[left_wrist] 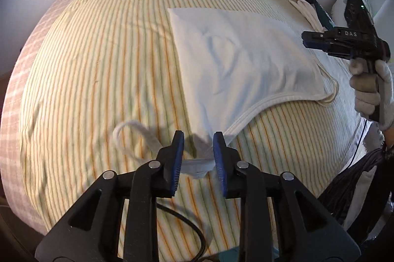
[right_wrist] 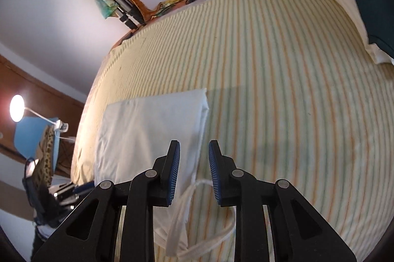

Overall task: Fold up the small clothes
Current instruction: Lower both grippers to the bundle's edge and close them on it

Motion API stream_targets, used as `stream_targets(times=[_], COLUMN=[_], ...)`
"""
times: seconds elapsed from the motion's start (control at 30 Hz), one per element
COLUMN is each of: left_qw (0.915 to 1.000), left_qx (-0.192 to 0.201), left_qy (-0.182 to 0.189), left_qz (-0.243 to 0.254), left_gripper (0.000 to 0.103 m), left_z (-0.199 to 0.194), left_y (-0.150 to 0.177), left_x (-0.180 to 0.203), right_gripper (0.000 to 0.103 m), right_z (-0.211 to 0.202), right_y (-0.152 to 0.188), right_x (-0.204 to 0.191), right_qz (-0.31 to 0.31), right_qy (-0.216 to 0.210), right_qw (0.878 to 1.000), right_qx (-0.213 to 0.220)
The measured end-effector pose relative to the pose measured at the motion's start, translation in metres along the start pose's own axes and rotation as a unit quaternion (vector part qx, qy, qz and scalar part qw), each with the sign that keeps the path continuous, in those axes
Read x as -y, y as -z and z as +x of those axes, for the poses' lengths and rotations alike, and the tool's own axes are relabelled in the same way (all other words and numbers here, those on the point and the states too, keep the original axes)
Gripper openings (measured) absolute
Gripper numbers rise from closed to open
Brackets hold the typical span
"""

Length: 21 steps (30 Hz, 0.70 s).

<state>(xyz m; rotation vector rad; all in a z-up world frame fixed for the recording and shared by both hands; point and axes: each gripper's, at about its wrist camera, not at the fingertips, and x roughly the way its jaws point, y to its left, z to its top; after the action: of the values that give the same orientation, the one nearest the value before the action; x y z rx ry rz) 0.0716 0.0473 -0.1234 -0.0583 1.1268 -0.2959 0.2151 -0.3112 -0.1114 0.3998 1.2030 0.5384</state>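
— Two grippers, status?
— Left gripper (left_wrist: 198,136): parted, straddling camisole (left_wrist: 241,57) corner, no clamp evident. Right gripper (right_wrist: 194,146): parted, empty, above strap (right_wrist: 197,210).
— Location, step?
— Flat on striped bedsheet (left_wrist: 98,65); mid-fold (judged). Next: pinch corner, carry across.
— Hidden?
— Underlayers; strap ends.

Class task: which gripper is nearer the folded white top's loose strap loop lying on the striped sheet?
Right. The right gripper hovers open directly over the strap loop; the left gripper is open beside it.
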Motion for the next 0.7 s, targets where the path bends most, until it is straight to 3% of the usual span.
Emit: stream_targets(times=[0.07,0.23,0.37,0.6,0.7], left_qw=[0.9998,0.9934,0.9806,0.9618,0.9594], left_qx=[0.013,0.038,0.028,0.007,-0.003], left_qy=[0.005,0.056,0.118,0.167,0.176], left_qz=[-0.014,-0.092,-0.154,-0.217,-0.220], left_gripper=[0.024,0.028,0.028,0.028,0.028], left_z=[-0.007,-0.010,0.003,0.027,0.039], left_y=[0.001,-0.013,-0.029,-0.057,-0.069], left_x=[-0.006,-0.033,-0.053,-0.072,-0.075], right_gripper=[0.042,0.042,0.042,0.040,0.037], right_z=[0.004,0.014,0.013,0.010,0.010], right_y=[-0.003,-0.002,-0.002,0.005,0.008], right_x=[-0.004,-0.005,0.008,0.026,0.032], right_qz=[-0.006,-0.007,0.017,0.059,0.077], right_qy=[0.000,0.006,-0.022,-0.079,-0.104], right_qw=[1.000,1.000,1.000,0.995,0.991], right_qx=[0.001,-0.007,-0.011,-0.024,-0.030])
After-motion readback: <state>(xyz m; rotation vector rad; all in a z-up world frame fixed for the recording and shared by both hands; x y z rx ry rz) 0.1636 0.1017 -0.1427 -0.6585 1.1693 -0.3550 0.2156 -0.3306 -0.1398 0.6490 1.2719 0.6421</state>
